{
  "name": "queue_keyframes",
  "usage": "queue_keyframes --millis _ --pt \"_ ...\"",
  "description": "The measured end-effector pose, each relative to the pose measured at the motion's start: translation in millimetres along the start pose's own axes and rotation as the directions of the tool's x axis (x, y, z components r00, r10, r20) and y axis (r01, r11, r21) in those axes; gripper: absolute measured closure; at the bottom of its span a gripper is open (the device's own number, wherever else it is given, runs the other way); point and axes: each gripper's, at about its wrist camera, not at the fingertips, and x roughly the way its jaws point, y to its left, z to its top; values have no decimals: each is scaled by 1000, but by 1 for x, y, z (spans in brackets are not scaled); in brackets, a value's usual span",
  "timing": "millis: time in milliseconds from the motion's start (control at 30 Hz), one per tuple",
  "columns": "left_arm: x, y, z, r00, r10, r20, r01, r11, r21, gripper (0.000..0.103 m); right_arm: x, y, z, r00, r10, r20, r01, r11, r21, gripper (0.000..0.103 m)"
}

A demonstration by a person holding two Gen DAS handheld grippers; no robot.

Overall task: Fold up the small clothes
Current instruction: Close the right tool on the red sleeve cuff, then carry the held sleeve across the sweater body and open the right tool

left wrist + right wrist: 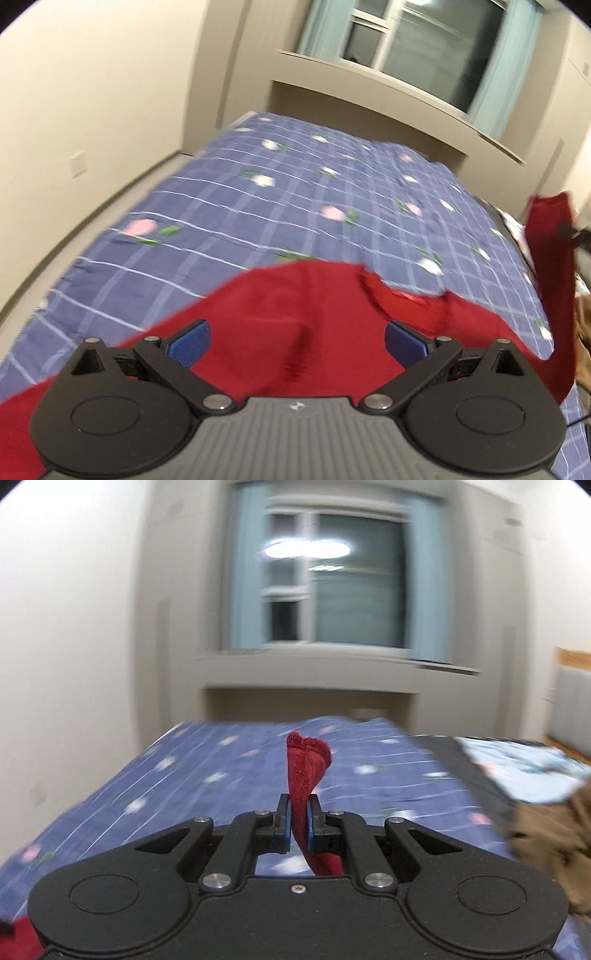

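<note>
The red garment [280, 325] lay spread on the blue checked bedspread [280, 206], directly under the left gripper [297, 341], whose blue pads [188, 343] stood wide apart with nothing between them. The right gripper [299, 829] was clenched on a hemmed edge of the same cloth, and a tongue of it stood up past the fingertips toward twelve o'clock. In the left view that lifted strip rose at about three o'clock.

The fold would probably go best if the released tongs first pinned or took a matching corner, so the raised edge could be carried across evenly rather than dragging the whole piece. Blur made the garment's outline hard to read; its long axis seemed to run roughly nine to three across the left view, with the lifted end to the right.

A brown heap [550, 853] sat at four o'clock.
</note>
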Motion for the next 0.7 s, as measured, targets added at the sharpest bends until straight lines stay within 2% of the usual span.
queue_keyframes --millis 133,267,367,467,567,633,667,700 --pt "-4 33 7 999 36 18 -36 998 -44 0 22 82 -23 988 121 -101 -133 982 -134 95" --pt "0 57 8 998 53 18 -51 996 -79 0 28 148 -62 952 206 -228 -258 939 -226 95" --pt "6 68 7 999 51 11 -50 993 -105 0 28 182 -89 925 237 -298 -319 910 -267 95" --pt "13 75 4 999 40 -4 -40 992 -124 0 30 192 -107 913 235 -332 -335 898 -285 94" --pt "21 76 1 999 32 -24 -35 991 -132 0 28 182 -107 889 270 -370 -376 891 -255 78" --pt "24 73 -2 999 29 -32 -33 991 -129 1 27 175 -107 866 313 -391 -420 878 -227 59" --pt "25 72 -3 999 27 -36 -32 991 -128 1 28 170 -106 855 332 -399 -437 876 -207 45" --pt "27 70 -4 999 25 -41 -30 991 -127 1 24 164 -106 843 359 -400 -455 873 -177 38"
